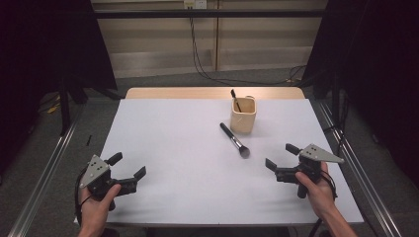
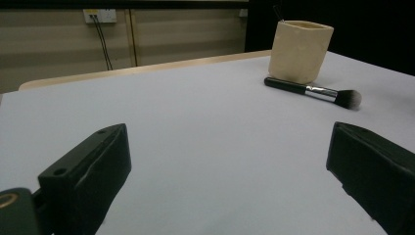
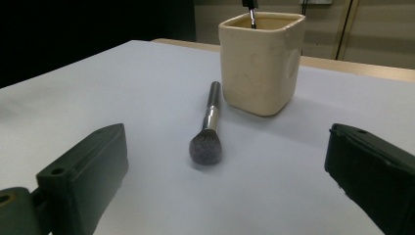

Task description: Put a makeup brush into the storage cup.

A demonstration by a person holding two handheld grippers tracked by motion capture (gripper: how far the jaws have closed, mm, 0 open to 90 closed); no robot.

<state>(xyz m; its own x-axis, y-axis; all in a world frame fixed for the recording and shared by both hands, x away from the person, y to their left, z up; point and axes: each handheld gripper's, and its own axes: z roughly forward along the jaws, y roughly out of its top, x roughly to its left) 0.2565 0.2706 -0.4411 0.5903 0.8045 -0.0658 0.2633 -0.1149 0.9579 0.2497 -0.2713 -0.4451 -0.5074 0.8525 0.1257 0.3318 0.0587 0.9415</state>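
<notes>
A cream square cup [image 1: 243,115] [image 2: 299,51] [image 3: 260,61] stands upright on the table's far right half, with a dark brush handle [image 1: 235,100] [image 3: 251,10] sticking out of it. A black-handled makeup brush [image 1: 234,139] [image 2: 313,91] [image 3: 208,129] lies flat just in front of the cup, bristles toward me. My left gripper [image 1: 127,165] [image 2: 227,181] rests open near the front left corner, far from both. My right gripper [image 1: 280,155] [image 3: 227,181] is open at the front right, its jaws facing the brush head a short way off, nothing between them.
The pale table top [image 1: 188,148] has a wooden strip [image 1: 212,93] along its far edge. Metal rails [image 1: 44,168] run along the floor on both sides. Cables [image 1: 202,59] hang from a wall socket behind the table.
</notes>
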